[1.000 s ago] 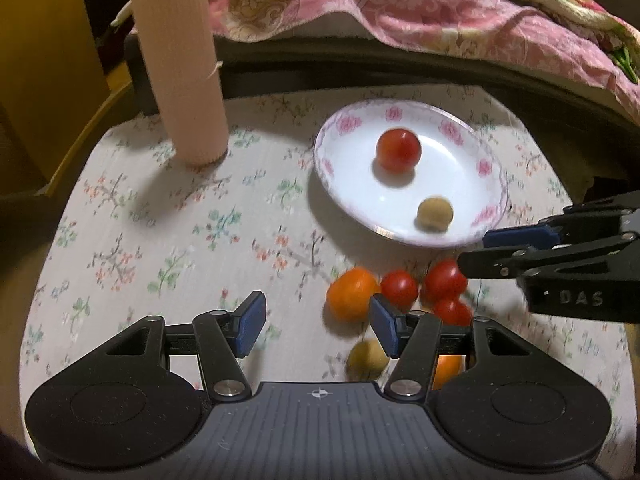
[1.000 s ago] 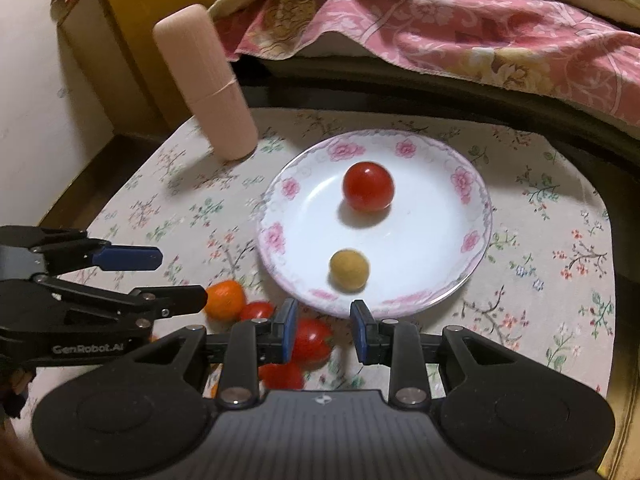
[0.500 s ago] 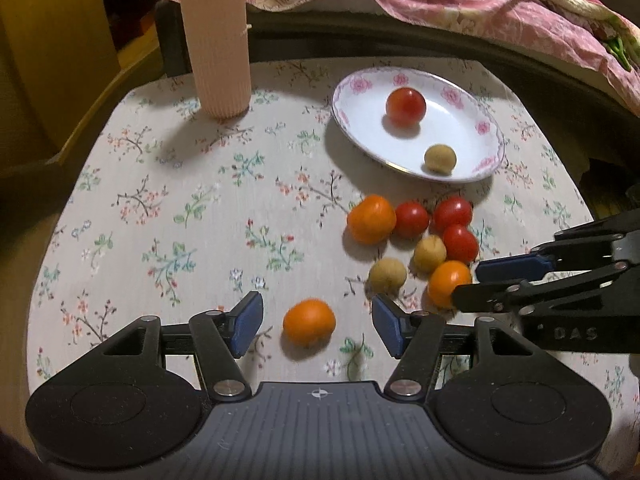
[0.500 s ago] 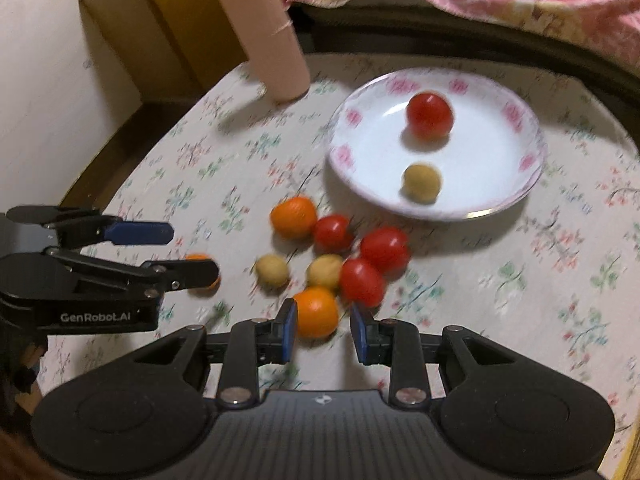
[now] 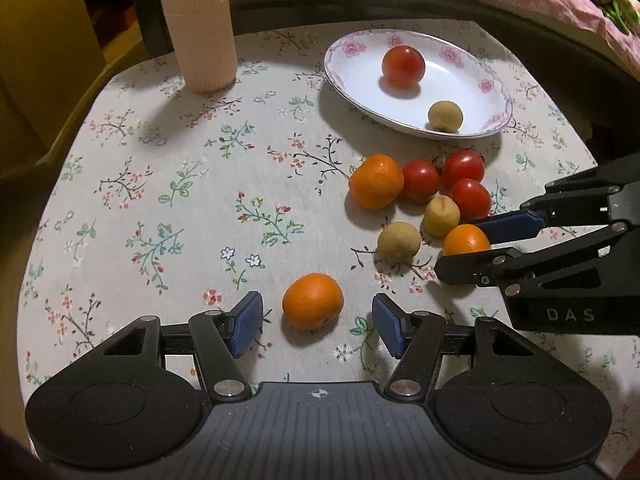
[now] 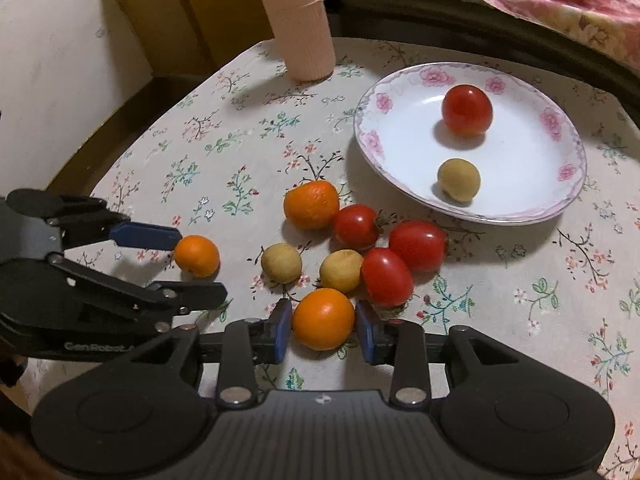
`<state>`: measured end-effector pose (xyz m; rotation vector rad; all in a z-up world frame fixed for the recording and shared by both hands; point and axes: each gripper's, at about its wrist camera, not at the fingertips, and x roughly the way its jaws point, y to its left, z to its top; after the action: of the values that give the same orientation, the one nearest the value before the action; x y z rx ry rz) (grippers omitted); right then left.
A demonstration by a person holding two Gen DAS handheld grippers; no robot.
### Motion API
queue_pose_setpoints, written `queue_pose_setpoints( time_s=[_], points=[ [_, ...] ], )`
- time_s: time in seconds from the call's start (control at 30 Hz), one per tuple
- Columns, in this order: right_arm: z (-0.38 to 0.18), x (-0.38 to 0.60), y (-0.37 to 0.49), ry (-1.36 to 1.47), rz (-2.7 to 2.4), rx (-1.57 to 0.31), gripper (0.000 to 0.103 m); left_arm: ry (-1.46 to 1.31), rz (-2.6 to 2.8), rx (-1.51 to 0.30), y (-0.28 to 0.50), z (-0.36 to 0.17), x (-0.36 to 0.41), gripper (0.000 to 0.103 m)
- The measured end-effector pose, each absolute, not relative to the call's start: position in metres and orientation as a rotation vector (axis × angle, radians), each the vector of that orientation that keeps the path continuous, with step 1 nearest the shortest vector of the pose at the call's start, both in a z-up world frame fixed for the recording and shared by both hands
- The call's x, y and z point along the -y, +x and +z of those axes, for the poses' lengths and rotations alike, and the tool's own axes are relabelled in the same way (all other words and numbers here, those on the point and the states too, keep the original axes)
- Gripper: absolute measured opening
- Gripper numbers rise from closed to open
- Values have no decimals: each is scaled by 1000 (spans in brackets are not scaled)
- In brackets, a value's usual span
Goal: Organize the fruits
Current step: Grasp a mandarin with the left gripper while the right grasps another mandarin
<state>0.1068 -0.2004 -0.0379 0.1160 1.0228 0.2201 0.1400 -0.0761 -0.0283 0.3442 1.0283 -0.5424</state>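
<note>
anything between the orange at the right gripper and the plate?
Yes. In the right wrist view, a tan fruit and red tomatoes lie between that orange and the plate.

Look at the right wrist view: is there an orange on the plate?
No, the plate holds only a red tomato and a small tan fruit.

Warm, dim indoor light falls from above and somewhat behind, so the tall ribbed pink cylinder (image 5: 196, 24) and the white floral-rimmed plate (image 5: 348, 80) cast soft dark shadows toward the camera on the flower-patterned cloth of the desk (image 5: 168, 184). Small highlights gleam on the red tomato in the plate (image 6: 467, 110). Both fisheye views bend strongly at the edges, where corners sink into darkness. Focus is fairly sharp centrally, with slight softness throughout.
</note>
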Motion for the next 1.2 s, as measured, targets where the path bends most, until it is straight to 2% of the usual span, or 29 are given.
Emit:
queue_pose_setpoints(
  time_s=[0.17,0.23,0.3,0.37,0.57,0.77,1.03,1.2],
  points=[
    [-38,199,108,92,235,-1016,36,357,-543,-1025,142,-32,80,69],
    [-38,199,108,87,240,-1016,36,355,-539,-1021,141,-31,80,67],
    [-38,197,108,72,247,-1012,36,354,-547,-1016,140,-30,81,52],
    [-38,198,108,74,252,-1008,36,345,-561,-1026,140,-29,82,46],
    [-37,204,107,92,269,-1028,36,353,-604,-1038,132,-27,87,39],
    [-32,212,92,91,287,-1030,36,380,-633,-1013,123,-24,94,40],
    [-37,212,89,46,297,-1034,36,404,-630,-1018,124,-30,92,46],
    [-38,215,89,64,301,-1036,36,425,-630,-1016,120,-28,89,55]
  ],
)
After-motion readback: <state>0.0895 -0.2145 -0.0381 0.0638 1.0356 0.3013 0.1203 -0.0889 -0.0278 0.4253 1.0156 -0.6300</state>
